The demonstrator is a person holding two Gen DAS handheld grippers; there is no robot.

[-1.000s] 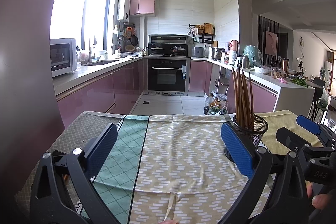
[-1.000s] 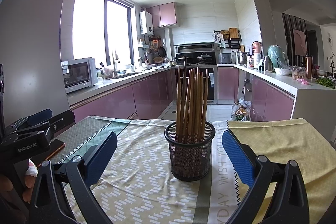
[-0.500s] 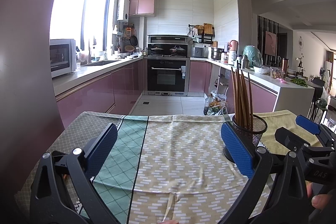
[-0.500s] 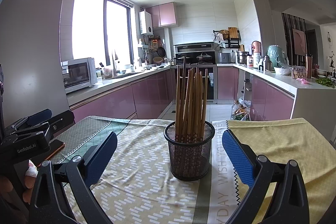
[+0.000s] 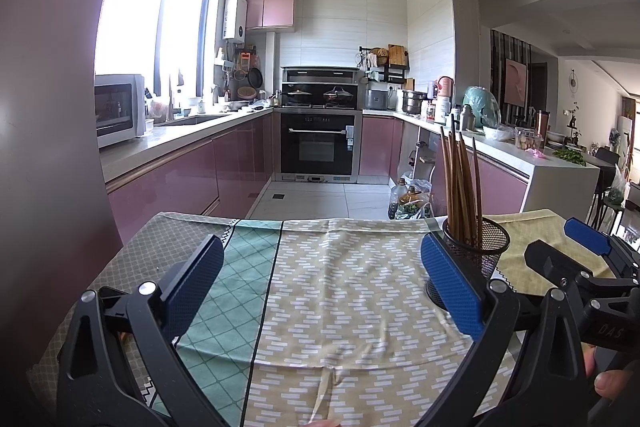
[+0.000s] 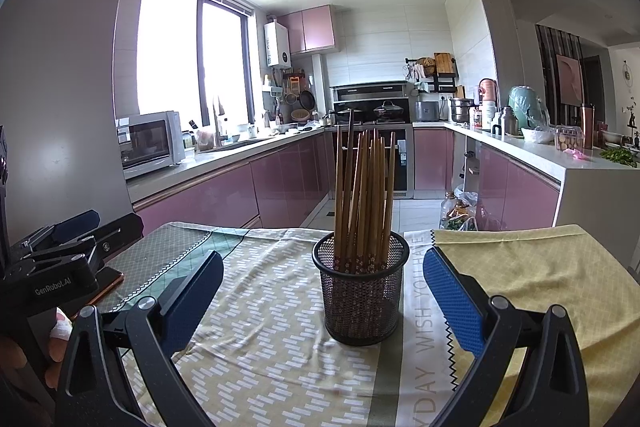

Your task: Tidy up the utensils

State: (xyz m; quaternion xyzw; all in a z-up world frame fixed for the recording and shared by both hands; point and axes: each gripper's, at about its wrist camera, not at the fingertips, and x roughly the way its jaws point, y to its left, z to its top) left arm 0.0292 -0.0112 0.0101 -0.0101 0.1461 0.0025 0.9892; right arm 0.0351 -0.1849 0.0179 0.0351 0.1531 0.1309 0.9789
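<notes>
Beyond the right gripper [image 6: 320,291], a mesh holder [image 6: 362,291] of chopsticks [image 6: 362,195] stands upright on the desk [image 6: 272,307]. Both grippers' jaws gape empty; left gripper [image 5: 320,287] idles beside the holder. Approach centred, avoiding tipping it.

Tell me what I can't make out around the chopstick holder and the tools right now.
- Lower side of the mesh holder, left wrist view: hidden behind the left tool's blue pad.
- Chopsticks' lower ends, right wrist view: obscured by the mesh; exact count unclear.
- Flat object under the left tool, right wrist view: mostly covered.
- Cloth lettering: cut off by the right tool.
</notes>
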